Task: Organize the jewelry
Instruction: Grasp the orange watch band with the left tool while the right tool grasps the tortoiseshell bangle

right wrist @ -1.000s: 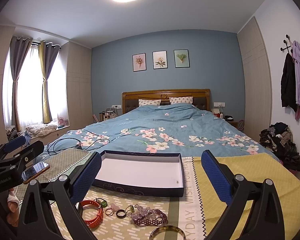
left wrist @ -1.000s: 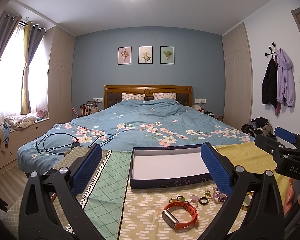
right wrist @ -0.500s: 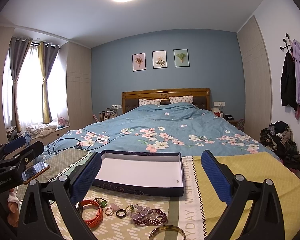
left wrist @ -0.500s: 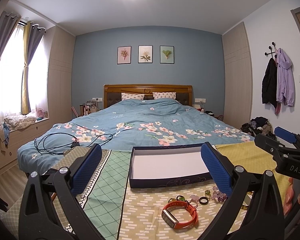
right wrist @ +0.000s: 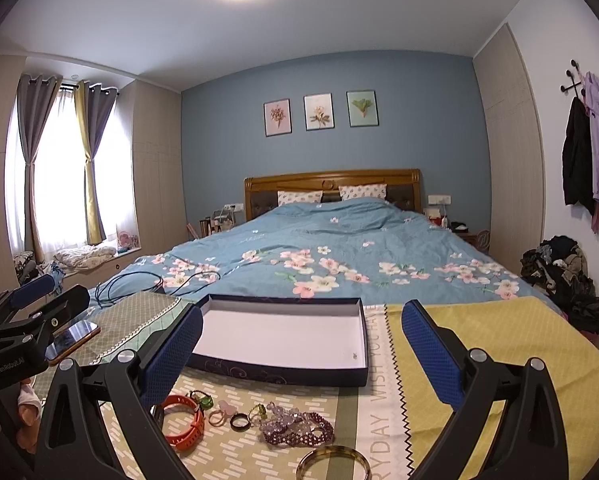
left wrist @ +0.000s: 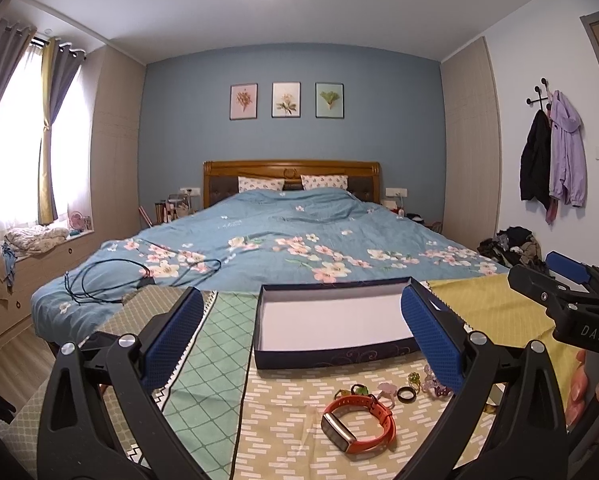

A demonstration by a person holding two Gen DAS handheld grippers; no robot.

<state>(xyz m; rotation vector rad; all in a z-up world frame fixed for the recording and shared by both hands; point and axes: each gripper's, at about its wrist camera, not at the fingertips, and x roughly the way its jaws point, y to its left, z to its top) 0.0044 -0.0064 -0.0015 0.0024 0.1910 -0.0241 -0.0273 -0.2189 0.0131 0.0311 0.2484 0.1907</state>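
Note:
An empty dark blue box with a white inside lies on the patterned table cloth; it also shows in the right wrist view. In front of it lie an orange smart band, several rings, a purple beaded bracelet and a gold bangle. My left gripper is open and empty, above the band. My right gripper is open and empty, above the jewelry. Each gripper shows at the edge of the other's view.
A phone lies on the cloth at the left. Behind the table is a bed with a blue floral cover and a black cable on it. A clothes pile lies at the right wall.

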